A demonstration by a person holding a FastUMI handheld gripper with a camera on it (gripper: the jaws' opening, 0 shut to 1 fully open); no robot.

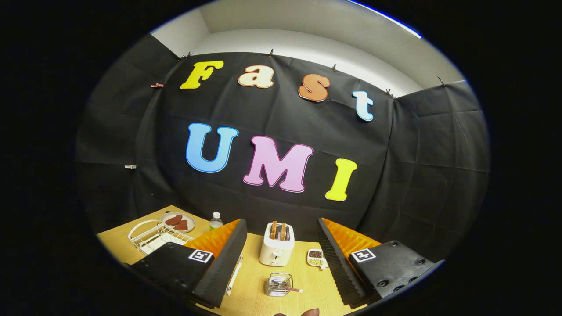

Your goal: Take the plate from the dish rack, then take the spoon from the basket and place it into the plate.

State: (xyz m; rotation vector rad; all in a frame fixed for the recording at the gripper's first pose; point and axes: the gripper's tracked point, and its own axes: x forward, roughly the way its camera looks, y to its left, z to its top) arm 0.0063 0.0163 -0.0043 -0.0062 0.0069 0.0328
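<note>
The gripper (279,259) hangs high over the wooden bench (250,298), jaws wide apart and holding nothing, with the task not yet begun. The white wire dish rack (153,237) sits at the far left, beyond the left finger; the plate (178,222) at its far edge carries dark reddish pieces, and whether it stands in the rack or just behind it cannot be told. The small wire basket (279,284) lies near, between the fingers, a spoon (292,289) poking from it toward the right. Just beyond stand a white toaster (276,245) with two slices up, a small divided dish (316,258) to its right and a water bottle (215,220) by the rack. The likely hazards: tipping the plate and spilling its load, snagging the rack's wires, or dragging the light basket along with the thin spoon.
</note>
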